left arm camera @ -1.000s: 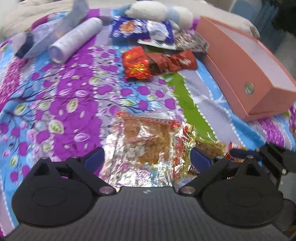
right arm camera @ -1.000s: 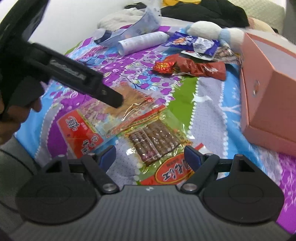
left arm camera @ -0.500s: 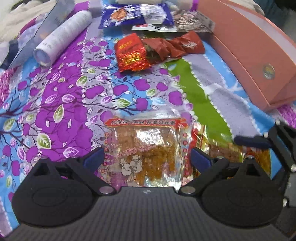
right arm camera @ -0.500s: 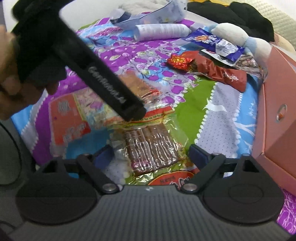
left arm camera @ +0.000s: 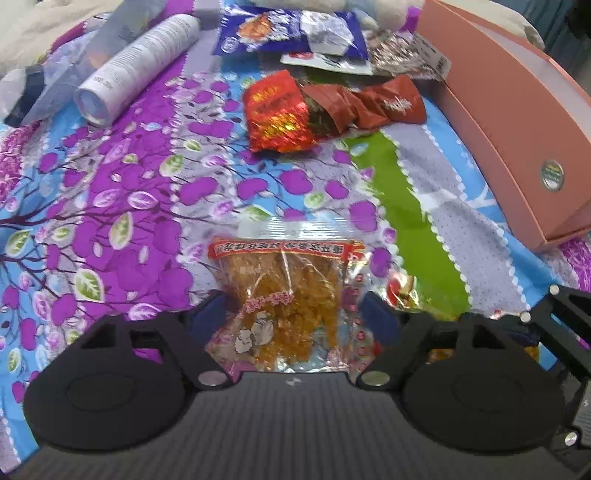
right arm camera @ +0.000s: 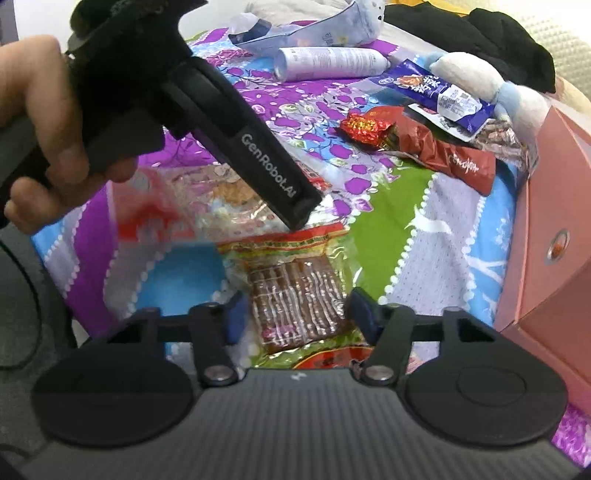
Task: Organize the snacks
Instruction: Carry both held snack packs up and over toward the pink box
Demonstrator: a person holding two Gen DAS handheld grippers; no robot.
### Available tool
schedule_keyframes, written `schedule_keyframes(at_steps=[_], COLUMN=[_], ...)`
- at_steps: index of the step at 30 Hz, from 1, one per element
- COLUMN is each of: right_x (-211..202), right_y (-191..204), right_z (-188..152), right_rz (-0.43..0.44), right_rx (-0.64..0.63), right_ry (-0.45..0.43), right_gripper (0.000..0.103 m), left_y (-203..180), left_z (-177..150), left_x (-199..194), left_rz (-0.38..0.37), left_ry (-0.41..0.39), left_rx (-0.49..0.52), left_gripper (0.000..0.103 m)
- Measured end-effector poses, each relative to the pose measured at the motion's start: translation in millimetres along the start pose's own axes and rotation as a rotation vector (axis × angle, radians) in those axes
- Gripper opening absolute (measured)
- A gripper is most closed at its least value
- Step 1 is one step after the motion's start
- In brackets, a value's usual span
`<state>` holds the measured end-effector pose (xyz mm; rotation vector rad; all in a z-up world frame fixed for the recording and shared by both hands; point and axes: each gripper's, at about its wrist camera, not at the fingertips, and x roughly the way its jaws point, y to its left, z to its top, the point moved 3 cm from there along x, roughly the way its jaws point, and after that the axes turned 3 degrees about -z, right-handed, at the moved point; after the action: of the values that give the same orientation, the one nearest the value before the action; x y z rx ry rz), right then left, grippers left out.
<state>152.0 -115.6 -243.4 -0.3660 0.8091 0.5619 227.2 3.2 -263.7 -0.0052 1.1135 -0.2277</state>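
A clear bag of orange-gold snack (left arm camera: pixel 284 280) lies on the flowered bedcover (left arm camera: pixel 110 203), between the pads of my left gripper (left arm camera: pixel 293 317). Its jaws are closing, and the pads press the bag's side edges so the film puckers. In the right wrist view a green-edged bag of brown snack sticks (right arm camera: pixel 295 291) sits between the pads of my right gripper (right arm camera: pixel 299 315). These jaws are closing too, pinching the wrapper's sides. The left tool's black side bar (right arm camera: pixel 258 158), held by a hand (right arm camera: pixel 48 122), crosses above the brown bag's far end.
Beyond lie a red foil pack (left arm camera: pixel 277 110), a dark red wrapper (left arm camera: pixel 376 103), a blue snack pack (left arm camera: pixel 288 33) and a white tube (left arm camera: pixel 136 66). A long pink box (left arm camera: pixel 517 122) lines the right side. A plush toy (right arm camera: pixel 480 77) lies at the back.
Both pairs of jaws have narrowed onto their bags, which now look bunched. The left gripper came forward and lower over the orange bag. The right gripper rolled slightly.
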Motion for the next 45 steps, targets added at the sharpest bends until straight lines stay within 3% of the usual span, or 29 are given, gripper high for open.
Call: schedule_keyframes(at_steps=[5, 14, 15, 16, 17, 21, 39, 41, 45], right_x=[-6.0, -21.5, -24.3, -27.0, -29.5, -35.8, -33.7, -30.9, -23.0], right_y=[-1.8, -23.4, -26.4, -29.2, -31.7, -35.1, -29.6, -29.2, -31.1], right_z=[-1.3, -12.4, -13.1, -13.8, -13.6, -12.3, -28.6, -28.6, -31.0], right_rz=[-0.036, -0.165, -0.173, -0.178, -0.177, -0.196, -0.192, -0.193, -0.211], right_rx=[0.027, 0.148, 0.172, 0.193, 0.214, 0.268, 0.312, 0.308, 0.305], right_ry=[0.000, -0.011, -0.017, -0.022, -0.028, -0.039, -0.125, -0.124, -0.107], right_gripper=[0.057, 0.056, 0.055, 0.046, 0.030, 0.027, 0.029, 0.032, 0.048], left_y=[5.9, 5.7, 5.5, 5.4, 4.9, 2.0, -4.7, -4.0, -3.6], left_z=[-1.0, -1.4, -1.0, -0.7, -0.4, 0.0, -38.5, -40.2, -41.7], left_x=[-8.8, -37.0, -41.1, -45.0, -49.6, -64.3, -62.8, -60.7, -57.6], left_rz=[-0.004, -0.003, -0.004, -0.005, -0.004, -0.001, -0.032, -0.034, -0.037], left_ry=[-0.022, -0.111, -0.120, -0.129, -0.140, -0.183, -0.165, -0.160, -0.157], left_rx=[-0.022, -0.053, -0.058, -0.063, -0.066, -0.064, -0.097, -0.098, -0.104], left_gripper=[0.063, 0.061, 0.061, 0.061, 0.061, 0.061, 0.061, 0.061, 0.061])
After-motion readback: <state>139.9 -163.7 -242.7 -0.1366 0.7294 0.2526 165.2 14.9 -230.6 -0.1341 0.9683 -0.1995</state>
